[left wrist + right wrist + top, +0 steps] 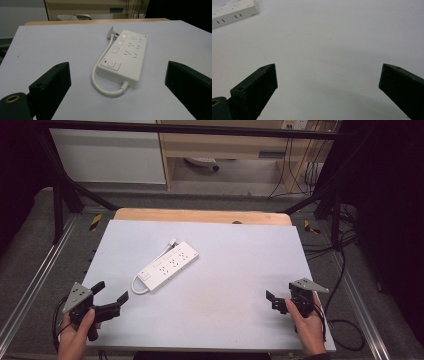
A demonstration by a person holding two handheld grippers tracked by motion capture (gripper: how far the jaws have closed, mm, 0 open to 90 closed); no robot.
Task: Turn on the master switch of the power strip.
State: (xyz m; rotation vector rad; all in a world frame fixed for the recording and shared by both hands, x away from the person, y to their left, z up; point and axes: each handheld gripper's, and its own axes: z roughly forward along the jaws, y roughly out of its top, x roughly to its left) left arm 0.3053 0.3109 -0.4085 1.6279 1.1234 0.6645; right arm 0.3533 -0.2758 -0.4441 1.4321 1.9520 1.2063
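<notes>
Beyond the far edge of the white table top (pixel 240 270), a strip of bare wood shows, and behind it stand pale cabinets (pixel 107 157) with cables hanging at the right; a black frame (pixel 60 195) runs around the table, and more cables lie on the grey floor at the right; nothing lies on the table between either gripper and the power strip (pixel 170 265). That white power strip lies flat, left of the table's middle, set at a slant, its short white cord (pixel 100 75) looping out of the near end and running back along its left side to a plug (pixel 113 32) at the far end; in the left gripper view its red light and switch face the camera. At the near left corner, the left gripper (pixel 111 291) is held in the person's left hand (pixel 77 335), jaws spread wide with nothing between them, pointing toward the strip but well apart from it; at the near right edge, the right gripper (pixel 276 301) sits in the right hand (pixel 307 325), jaws likewise wide apart and empty over bare table, aimed left, the strip's corner (pixel 234 11) far off at the upper left of its own view.
</notes>
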